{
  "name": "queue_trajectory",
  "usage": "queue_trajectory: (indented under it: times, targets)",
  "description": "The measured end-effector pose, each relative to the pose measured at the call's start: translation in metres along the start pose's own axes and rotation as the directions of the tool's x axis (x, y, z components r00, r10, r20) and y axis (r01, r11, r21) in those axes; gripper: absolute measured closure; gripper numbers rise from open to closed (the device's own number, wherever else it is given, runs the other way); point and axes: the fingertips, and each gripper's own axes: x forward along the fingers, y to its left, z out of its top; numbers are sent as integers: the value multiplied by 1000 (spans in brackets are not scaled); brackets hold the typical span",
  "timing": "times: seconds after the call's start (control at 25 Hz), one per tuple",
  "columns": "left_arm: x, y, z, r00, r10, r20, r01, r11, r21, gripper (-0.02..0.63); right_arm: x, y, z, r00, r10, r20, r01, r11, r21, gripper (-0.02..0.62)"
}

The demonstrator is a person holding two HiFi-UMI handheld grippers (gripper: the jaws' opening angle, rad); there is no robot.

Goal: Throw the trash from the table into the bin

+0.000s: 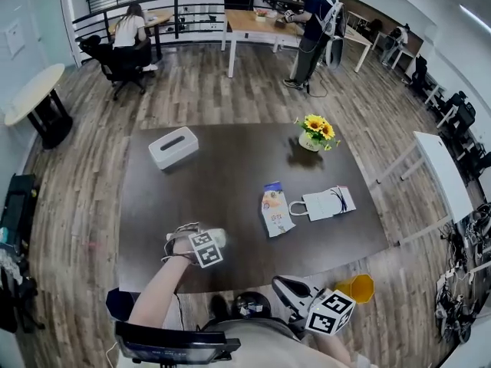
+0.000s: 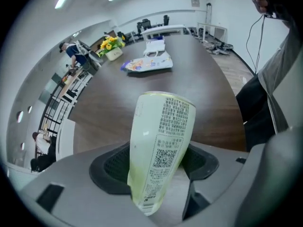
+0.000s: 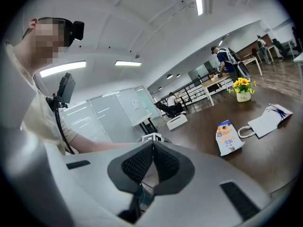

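A: Largest surface?
B: Dark brown, matte, rectangular tabletop [image 1: 230, 167]; smooth finish.
A: Task item?
B: Pale yellow-green, glossy, cylindrical plastic bottle [image 2: 163, 141]; black print and QR code on one side. At near table edge, pinched between ribbed black pads of left gripper [image 2: 156, 160].
A: Right gripper [image 3: 152, 145]?
B: Pads pressed together, nothing between.

The right claw [image 3: 153, 144] is closed, empty; snack packet [image 3: 228, 137] lies on table [image 3: 272, 157].
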Motion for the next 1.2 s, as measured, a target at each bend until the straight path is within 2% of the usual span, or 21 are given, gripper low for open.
queue_trajectory:
  times: [0.2,0.36,0.52,0.76,1.04,1.2]
  targets:
    - [-29,-12,20,995,88,44,-84,993,-82,299,-12,6,-4,997,82,-10,-82,997,-12,581]
    - [-46,-32,37,990,138,36,-135,988,-77,313,-38,1,5,991,132,15,-131,990,-53,581]
    - [-59,-53,55,980,194,39,-190,977,-97,316,-79,-17,-4,989,140,39,-140,990,-5,581]
    - [-100,-61,91,932,350,94,-332,929,-161,318,-125,-40,-15,983,179,42,-180,984,14,581]
    - [-144,-96,119,888,445,119,-407,879,-249,318,-151,-43,-28,958,286,12,-286,958,13,581]
    - [-165,-113,127,872,474,121,-421,853,-307,318,-154,-49,-34,945,328,8,-328,944,42,581]
